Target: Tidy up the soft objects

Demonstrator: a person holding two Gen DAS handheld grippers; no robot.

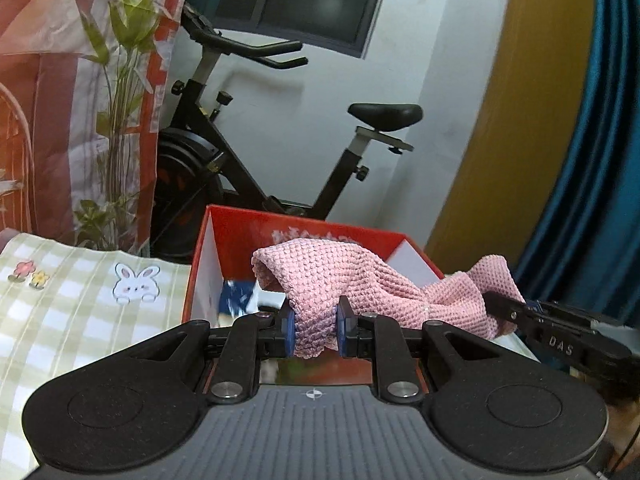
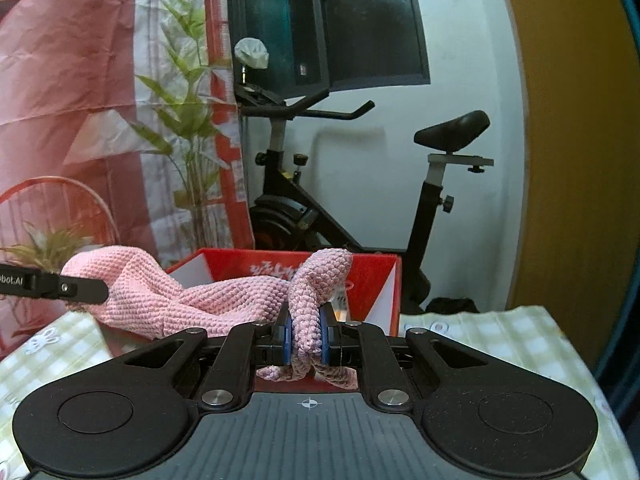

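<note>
Pink cloth [image 1: 360,288] hangs stretched between our two grippers, left fingers [image 1: 289,330] and right fingers [image 2: 283,334] each clamped on an end, its length running sideways above the red box [image 1: 304,228] at frame centre.

"DAS" stands in pale letters on the black arm of the right gripper [image 1: 516,312], lower right of the left wrist view. "ebot.AI" shows, cut off, on the left gripper [image 2: 80,290] at the right wrist view's left edge. White characters on the red box [image 2: 384,276] are unreadable.
</note>
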